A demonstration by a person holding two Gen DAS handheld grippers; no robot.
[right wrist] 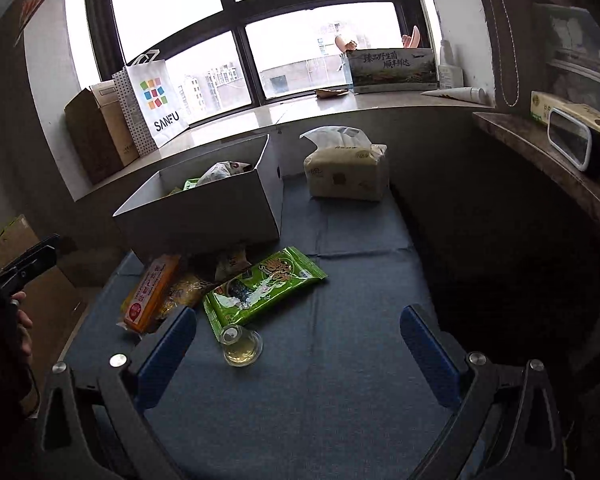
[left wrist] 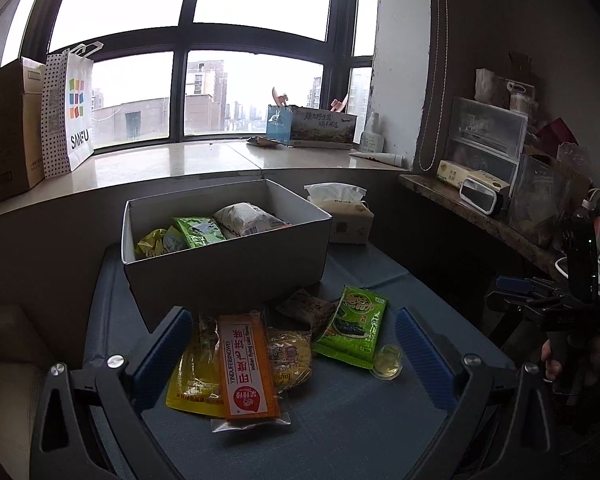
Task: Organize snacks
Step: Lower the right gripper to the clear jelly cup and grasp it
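A white cardboard box (left wrist: 228, 272) (right wrist: 204, 216) stands on the blue table and holds several snack packets. In front of it lie an orange flying-cake packet (left wrist: 248, 372) (right wrist: 152, 292), a yellow pouch (left wrist: 192, 376), a yellow wrapped snack (left wrist: 290, 356), a brown packet (left wrist: 304, 306), a green seaweed packet (left wrist: 352, 330) (right wrist: 264, 292) and a small clear jelly cup (left wrist: 387, 362) (right wrist: 241, 346). My left gripper (left wrist: 296, 352) is open above the orange and yellow packets, holding nothing. My right gripper (right wrist: 298, 344) is open over bare cloth, the jelly cup just inside its left finger.
A tissue pack (left wrist: 346, 216) (right wrist: 346, 172) sits behind and right of the box. The windowsill (left wrist: 180, 164) carries a cardboard carton, a SANFU paper bag (left wrist: 70, 112) (right wrist: 154, 104) and a printed box. A cluttered shelf (left wrist: 500, 200) runs along the right. A hand shows at each frame's edge.
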